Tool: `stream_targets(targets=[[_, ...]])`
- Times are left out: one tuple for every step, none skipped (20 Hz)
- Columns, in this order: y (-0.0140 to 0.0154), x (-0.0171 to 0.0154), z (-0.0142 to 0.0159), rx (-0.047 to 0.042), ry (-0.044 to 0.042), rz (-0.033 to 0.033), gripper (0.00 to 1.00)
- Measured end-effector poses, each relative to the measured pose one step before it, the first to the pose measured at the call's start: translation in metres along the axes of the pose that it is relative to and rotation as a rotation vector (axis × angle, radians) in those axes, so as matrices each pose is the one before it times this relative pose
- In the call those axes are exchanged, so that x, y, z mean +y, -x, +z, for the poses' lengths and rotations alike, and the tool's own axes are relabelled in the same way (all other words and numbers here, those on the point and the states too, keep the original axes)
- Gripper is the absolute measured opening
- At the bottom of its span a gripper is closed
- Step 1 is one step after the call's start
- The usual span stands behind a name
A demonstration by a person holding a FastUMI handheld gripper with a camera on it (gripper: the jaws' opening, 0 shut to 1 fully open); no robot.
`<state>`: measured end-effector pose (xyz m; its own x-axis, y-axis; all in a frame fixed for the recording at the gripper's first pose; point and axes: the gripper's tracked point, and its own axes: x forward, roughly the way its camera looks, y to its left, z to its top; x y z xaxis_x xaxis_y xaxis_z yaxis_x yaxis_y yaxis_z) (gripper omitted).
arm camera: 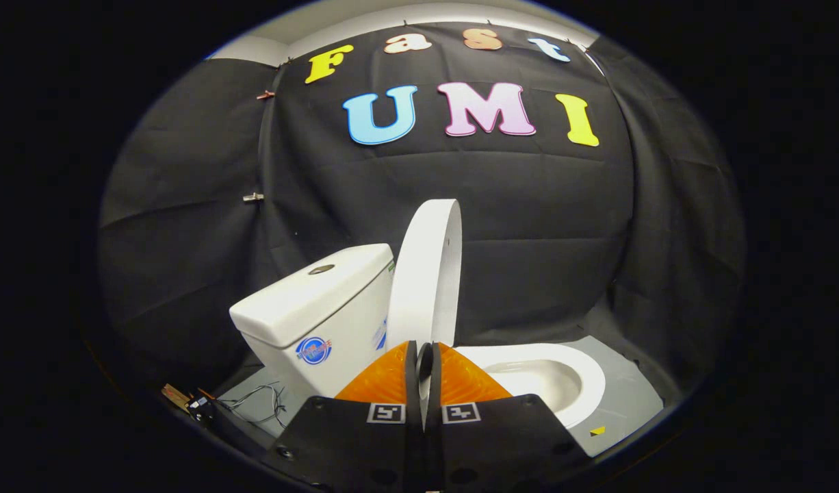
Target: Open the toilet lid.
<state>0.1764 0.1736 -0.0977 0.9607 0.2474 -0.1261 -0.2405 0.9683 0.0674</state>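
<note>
The white toilet lid stands upright, seen nearly edge-on, leaning back toward the white tank. To its right lies the uncovered bowl with its white rim. My gripper is low in front of the toilet, its fingers drawn together with only a thin slit between them. The lid's lower end rises just beyond the fingertips, apart from them. Nothing is held between the fingers.
The toilet stands on a grey floor mat inside black cloth walls. Loose wires and a small device lie on the floor left of the tank. A small yellow marker lies on the mat, right of the bowl.
</note>
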Motion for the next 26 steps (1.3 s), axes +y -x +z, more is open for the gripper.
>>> stream_targets(targets=[[-0.0022,0.00863,0.00092,-0.00313,0.00785,0.00605,0.05],[-0.00182,0.00759,-0.00017,-0.00232,0.00534,0.00898,0.05],[-0.00044,0.00518,-0.00069,-0.00081,0.00505,0.01083,0.05],[-0.00132,0.00579,0.00045,-0.00231,0.0073,0.00482,0.05],[0.00045,0.00341,0.00056,-0.00595,0.01261,-0.00938,0.05],[-0.00223,0.00071,-0.00018,-0.0049,0.01674,-0.01347,0.05],[-0.00088,0.00194,-0.00024,-0.00308,0.00967,-0.00676,0.05],[-0.00109,0.00454,0.00026,-0.00195,-0.00559,0.01005,0.05],[-0.00189,0.00732,-0.00177,0.0031,-0.01009,0.01986,0.05],[-0.00088,0.00613,-0.00106,0.00281,-0.00034,0.01136,0.05],[-0.00025,0.0031,0.00006,0.00102,0.0113,-0.00022,0.05],[0.00001,0.00004,0.0003,0.00044,0.01275,-0.00487,0.05],[0.00001,-0.00004,-0.00086,-0.00078,-0.00049,0.00087,0.05],[-0.00079,0.00135,-0.00079,0.00042,-0.01202,0.00663,0.05],[-0.00082,0.00255,-0.00052,0.0031,-0.01079,0.01018,0.05],[-0.00042,0.00203,-0.0003,0.00224,-0.00054,0.00477,0.05],[-0.00038,0.00042,0.00003,0.00153,0.00477,0.00069,0.05],[-0.00052,-0.00048,-0.00048,-0.00002,0.0002,0.0008,0.05],[0.00026,0.00082,-0.0005,-0.00021,-0.00772,0.00415,0.05],[-0.00058,0.00054,-0.00074,0.00147,-0.00996,0.00748,0.05],[-0.00056,0.00112,0.0005,0.0005,-0.00677,0.00445,0.05],[-0.00036,0.00005,0.00054,0.00033,0.00065,0.00027,0.05],[0.00067,0.00041,-0.00001,0.00043,0.00082,0.00034,0.05],[0.00014,0.00026,-0.0006,-0.00087,-0.00103,0.00141,0.05],[-0.00029,0.00004,0.00051,-0.00075,-0.00316,0.00196,0.05],[-0.00013,-0.00054,-0.00036,-0.00033,-0.00311,0.0009,0.05]])
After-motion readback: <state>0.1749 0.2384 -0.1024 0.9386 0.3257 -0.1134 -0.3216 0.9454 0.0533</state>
